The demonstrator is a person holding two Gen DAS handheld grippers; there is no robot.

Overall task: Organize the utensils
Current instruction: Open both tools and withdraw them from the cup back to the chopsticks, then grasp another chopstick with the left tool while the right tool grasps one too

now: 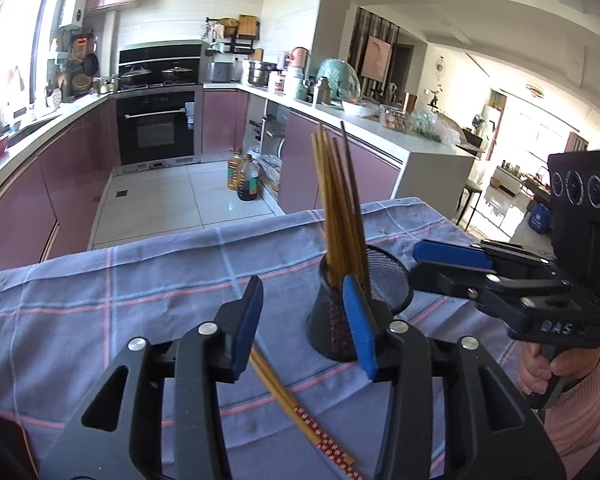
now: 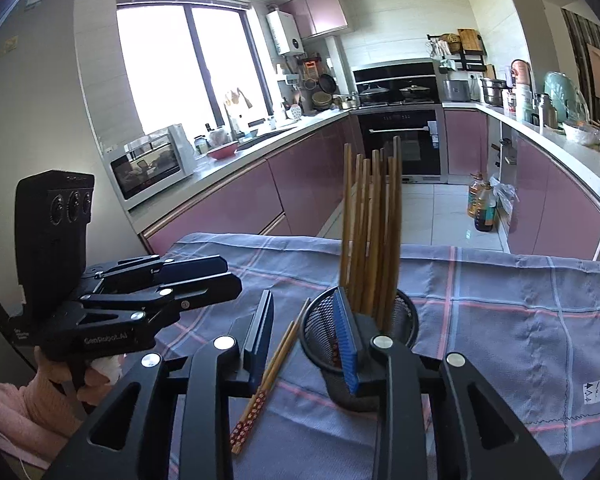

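now a black mesh holder (image 1: 360, 304) stands on the blue checked cloth (image 1: 140, 280), and it carries a bunch of wooden chopsticks (image 1: 340, 208) standing up and fanned slightly above its rim. in the right wrist view the same holder (image 2: 404, 312) shows the sticks (image 2: 374, 224) packed close together, patterned ends down inside the mesh. two more chopsticks (image 1: 300, 404) lie loose on the cloth just beside the holder's base, side by side, with red-and-white patterned ends; in the right wrist view this pair (image 2: 266, 384) lies between that gripper's two fingers without touching the pads.

the left gripper (image 1: 306, 324) has its blue pads apart with nothing clamped; the loose pair runs under the gap. the right gripper (image 2: 304, 340) also stands apart, gripping nothing, its right pad in front of the holder's wall.

as for writing, the left gripper's body reads "genrobot.ai" (image 2: 106, 340) in the right wrist view, and the right gripper's body shows raised letters like "das" (image 1: 556, 326). a small white tag (image 2: 594, 390) on the cloth bears tiny marks too small to read.
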